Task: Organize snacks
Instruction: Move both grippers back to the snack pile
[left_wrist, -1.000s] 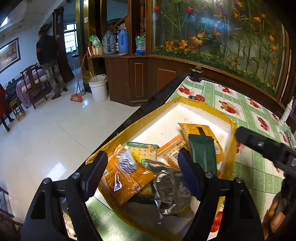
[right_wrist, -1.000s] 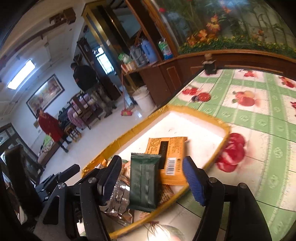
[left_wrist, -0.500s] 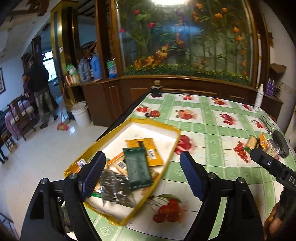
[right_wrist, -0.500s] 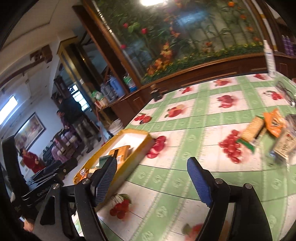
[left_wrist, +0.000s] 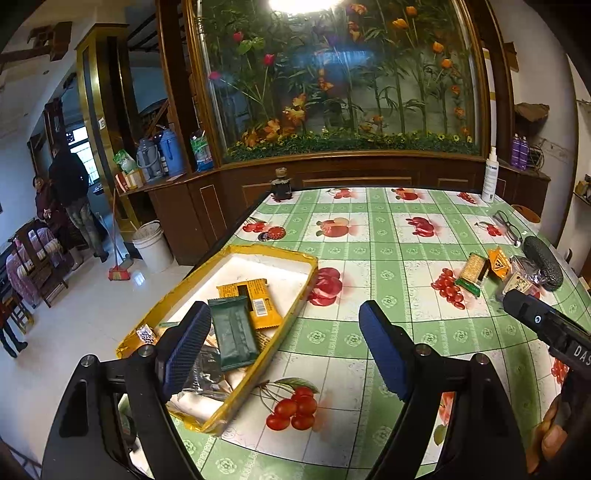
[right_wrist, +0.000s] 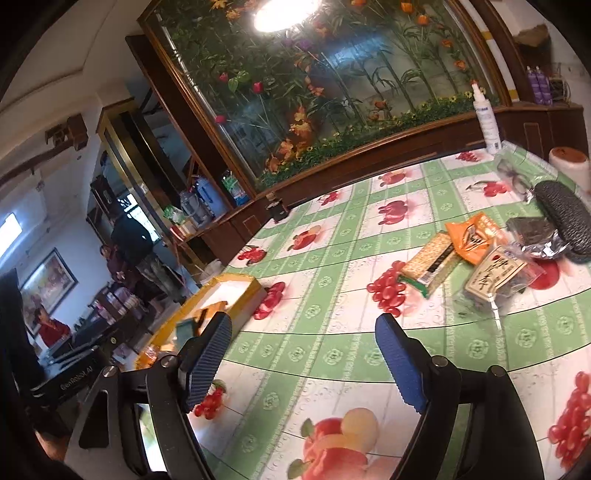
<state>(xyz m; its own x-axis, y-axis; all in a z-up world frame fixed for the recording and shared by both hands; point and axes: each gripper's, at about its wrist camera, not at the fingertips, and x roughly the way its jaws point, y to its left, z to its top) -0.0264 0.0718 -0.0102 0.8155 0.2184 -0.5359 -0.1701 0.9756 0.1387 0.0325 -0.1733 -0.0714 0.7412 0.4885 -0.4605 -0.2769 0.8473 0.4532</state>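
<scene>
A yellow-rimmed white tray (left_wrist: 309, 280) sits at the table's left edge. In it lie a dark green packet (left_wrist: 234, 334), an orange packet (left_wrist: 251, 302) and a silver packet (left_wrist: 201, 373). My left gripper (left_wrist: 286, 350) hovers open over the tray's near right corner, with nothing between its fingers. Loose snacks lie at the table's right: a cracker packet (right_wrist: 430, 264), an orange packet (right_wrist: 472, 236), a clear labelled bag (right_wrist: 495, 275) and a dark foil packet (right_wrist: 535, 236). My right gripper (right_wrist: 301, 365) is open and empty over the tablecloth, short of those snacks.
A black glasses case (right_wrist: 565, 218) and spectacles (right_wrist: 513, 177) lie behind the loose snacks. A white spray bottle (right_wrist: 485, 118) and a small dark bottle (left_wrist: 281, 184) stand at the far edge. Left of the table is open floor, with people far off.
Both grippers have drawn back from over the tray and swung right toward the loose snacks. The green packet seen between the right fingers now lies in the tray.
</scene>
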